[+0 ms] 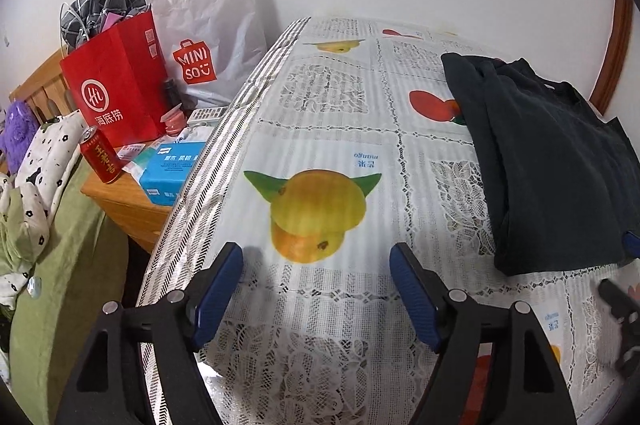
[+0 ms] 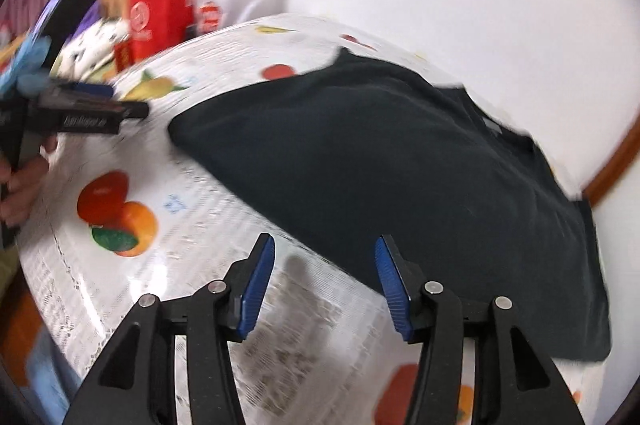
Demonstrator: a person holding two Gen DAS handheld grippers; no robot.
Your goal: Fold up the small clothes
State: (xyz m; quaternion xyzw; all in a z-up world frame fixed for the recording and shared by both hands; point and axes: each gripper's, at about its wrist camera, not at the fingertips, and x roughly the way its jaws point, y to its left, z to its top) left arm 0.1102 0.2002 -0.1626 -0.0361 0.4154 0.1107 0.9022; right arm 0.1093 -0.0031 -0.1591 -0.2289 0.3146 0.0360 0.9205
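Note:
A dark folded garment [image 1: 556,161] lies on the fruit-print tablecloth [image 1: 320,121] toward the right; in the right wrist view the same garment [image 2: 400,177] fills the middle of the table. My left gripper [image 1: 316,257] is open over bare cloth to the left of the garment, nothing between its blue pads. My right gripper [image 2: 324,257] is open too, just short of the garment's near edge, with nothing between its fingers. The left gripper [image 2: 104,105] shows at the left of the blurred right wrist view, held by a hand [image 2: 20,185].
Left of the table stands a wooden nightstand [image 1: 132,201] with a red paper bag [image 1: 116,85], a white bag [image 1: 208,37], a red can [image 1: 98,157] and a blue tissue pack [image 1: 172,169]. A green bed cover [image 1: 64,265] with patterned clothes lies lower left. A wall lies behind.

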